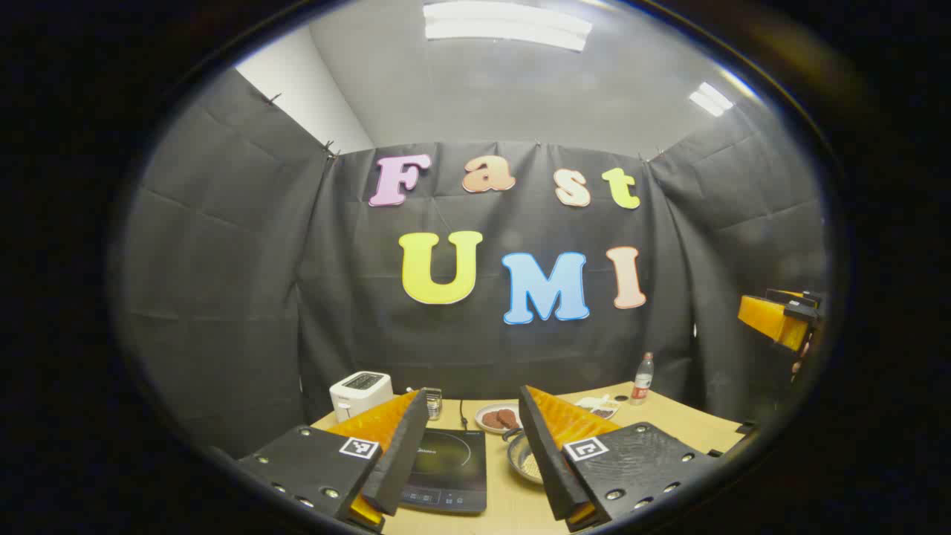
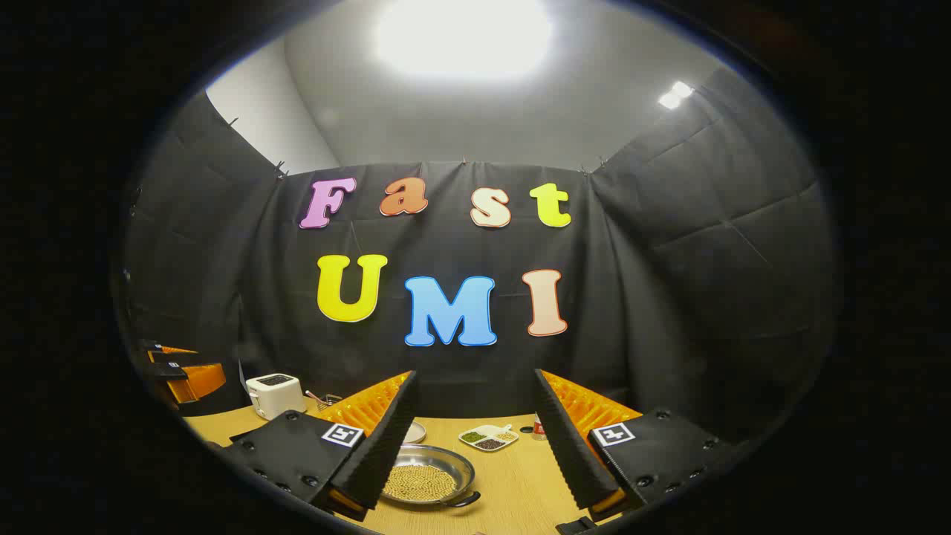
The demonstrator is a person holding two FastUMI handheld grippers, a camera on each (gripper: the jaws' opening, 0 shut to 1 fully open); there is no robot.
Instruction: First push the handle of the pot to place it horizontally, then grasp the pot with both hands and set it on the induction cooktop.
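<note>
A shallow metal pot point(image 2: 427, 479) holding small pale grains sits on the wooden table point(image 2: 513, 483), below my right gripper point(image 2: 475, 375), which is open and held above it. A dark handle point(image 2: 462, 500) sticks out at the pot's near right rim. In the left gripper view the pot point(image 1: 524, 462) is partly hidden behind one finger. It stands just right of the black induction cooktop point(image 1: 446, 468). My left gripper point(image 1: 473, 391) is open, above the cooktop and pot. Neither gripper touches anything.
A white toaster point(image 1: 360, 392) stands at the back left, with a small metal rack point(image 1: 433, 401) beside it. A plate of brown cookies point(image 1: 498, 417), a divided snack dish point(image 2: 488, 438) and a bottle point(image 1: 643, 379) lie toward the back.
</note>
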